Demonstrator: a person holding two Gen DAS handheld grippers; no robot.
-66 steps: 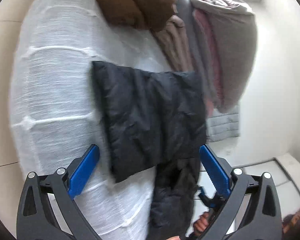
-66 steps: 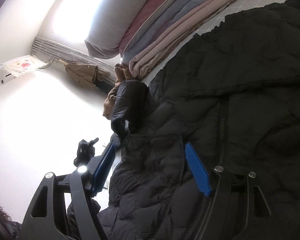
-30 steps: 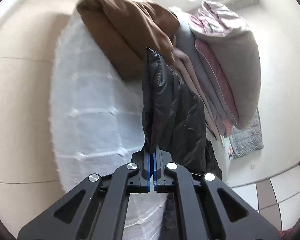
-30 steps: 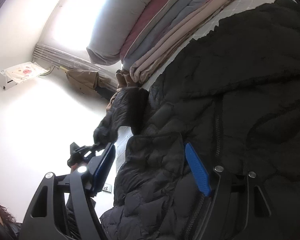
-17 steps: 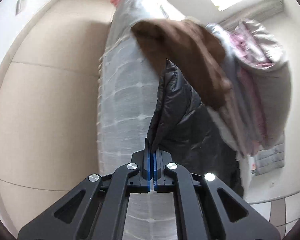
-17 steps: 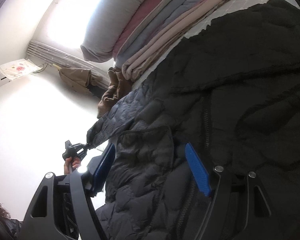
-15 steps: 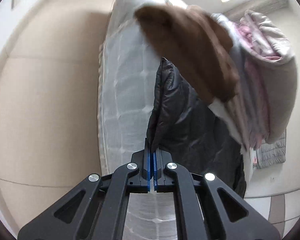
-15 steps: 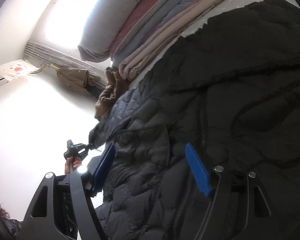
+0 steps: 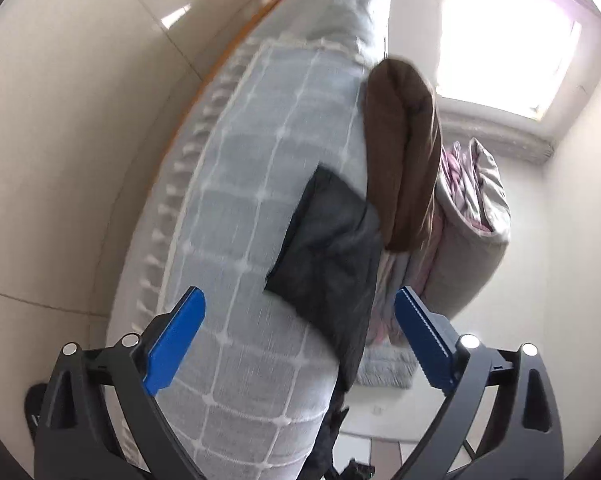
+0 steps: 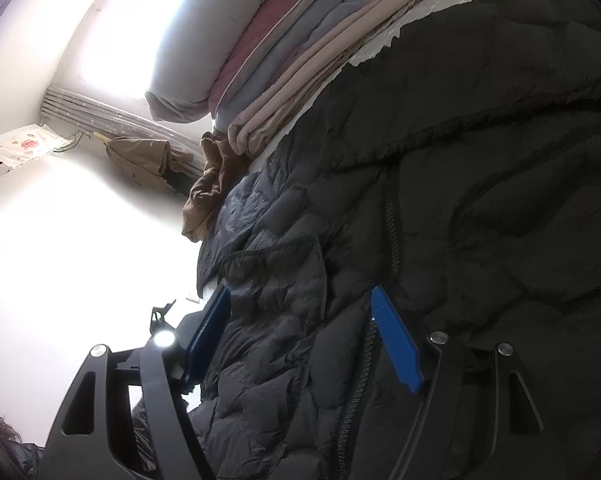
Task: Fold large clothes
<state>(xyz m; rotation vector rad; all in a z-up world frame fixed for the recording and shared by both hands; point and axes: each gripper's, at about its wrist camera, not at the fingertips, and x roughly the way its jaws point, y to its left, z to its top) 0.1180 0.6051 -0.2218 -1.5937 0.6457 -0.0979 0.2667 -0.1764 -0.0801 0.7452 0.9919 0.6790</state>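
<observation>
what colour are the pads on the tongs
Blue, clearest in the left wrist view: the left tongs' flat pads.

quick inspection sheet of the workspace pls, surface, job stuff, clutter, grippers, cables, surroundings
surface: mattress, pale quilted cover, mostly bare on the near side.
job's things: black jacket spread on the mattress, one flap lying flat.
clutter: brown garment and a stack of folded bedding beside the jacket.
grippers: left gripper open, its jaws have just been opening, nothing between the fingers; right gripper with a fold of jacket between its fingers, grip cannot be told.
cables: nothing seen.
surroundings: bright window, pale walls, tiled floor, a brown coat hanging near the window.
</observation>
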